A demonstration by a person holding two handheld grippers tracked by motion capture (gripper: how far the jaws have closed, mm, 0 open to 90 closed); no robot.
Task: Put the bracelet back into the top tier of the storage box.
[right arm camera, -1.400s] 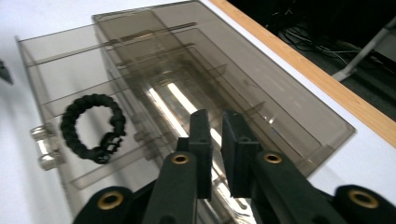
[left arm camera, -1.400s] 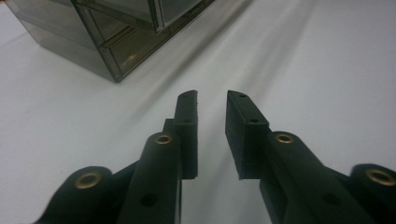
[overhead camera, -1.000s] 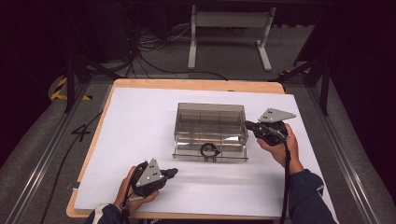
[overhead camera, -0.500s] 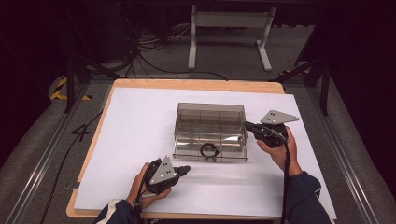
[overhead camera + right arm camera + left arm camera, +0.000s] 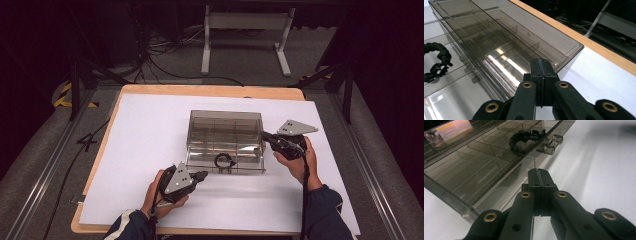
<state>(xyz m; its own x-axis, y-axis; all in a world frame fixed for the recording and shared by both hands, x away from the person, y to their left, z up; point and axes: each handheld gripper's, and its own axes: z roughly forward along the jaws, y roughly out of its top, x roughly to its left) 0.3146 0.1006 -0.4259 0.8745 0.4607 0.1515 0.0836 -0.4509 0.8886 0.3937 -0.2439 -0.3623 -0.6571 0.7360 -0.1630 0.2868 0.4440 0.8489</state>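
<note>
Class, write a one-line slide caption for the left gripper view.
The left gripper, jaws shut, points along the front edge of a smoky clear compartment box holding a black bracelet.

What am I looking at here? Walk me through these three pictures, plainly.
A person at a table holds a hand-held two-jaw tool in each hand: the left gripper and the right gripper. One picture looks down from above; the other two come from cameras riding on each gripper, looking along its black jaws. On the white table stands a smoky clear plastic organiser box with compartments, its lid folded open toward the person. A black bracelet-like item lies on that lid. Both grippers are shut and hold nothing.
</note>
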